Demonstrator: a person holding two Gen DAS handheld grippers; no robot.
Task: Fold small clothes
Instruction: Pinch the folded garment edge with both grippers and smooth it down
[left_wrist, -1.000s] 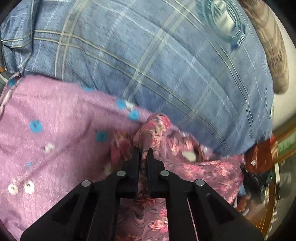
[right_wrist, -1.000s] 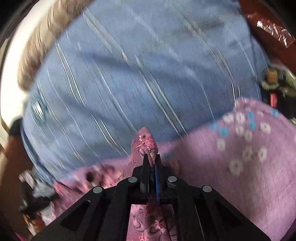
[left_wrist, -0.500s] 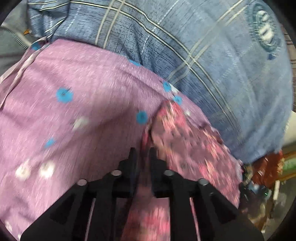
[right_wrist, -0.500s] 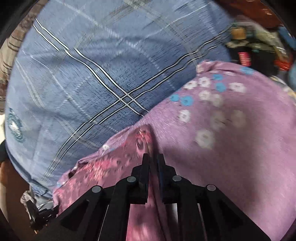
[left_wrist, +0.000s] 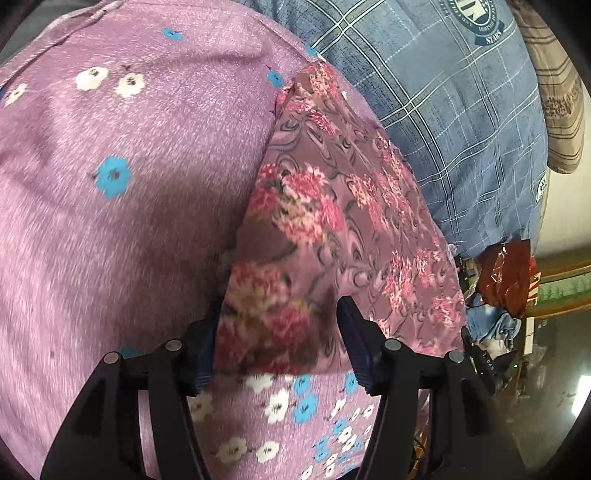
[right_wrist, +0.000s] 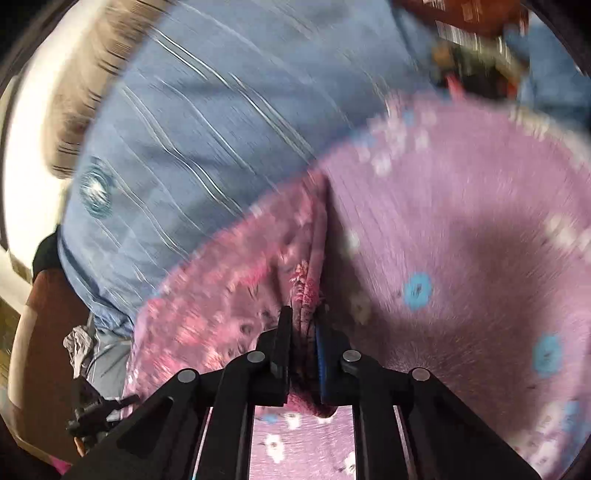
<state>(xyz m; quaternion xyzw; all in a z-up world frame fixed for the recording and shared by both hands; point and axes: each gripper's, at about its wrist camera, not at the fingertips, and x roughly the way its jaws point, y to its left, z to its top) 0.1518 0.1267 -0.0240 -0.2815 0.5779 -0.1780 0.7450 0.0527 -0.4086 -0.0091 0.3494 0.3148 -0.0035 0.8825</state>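
I am opening my left gripper (left_wrist: 277, 328) over the flowered cloth (left_wrist: 332, 206) while my right gripper (right_wrist: 303, 325) is closing, pinching its fold

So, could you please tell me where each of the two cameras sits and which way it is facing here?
Left wrist view: sits on the left gripper, looking forward and down along its fingers at the rose-print garment on the lilac flowered cloth; its jaws are opening, the garment between them.
Right wrist view: sits on the right gripper, looking down along its fingers, which pinch a bunched fold of the rose-print garment; its jaws are closing; the picture is blurred.
Both share the garment, the lilac cloth and the blue plaid bedding.
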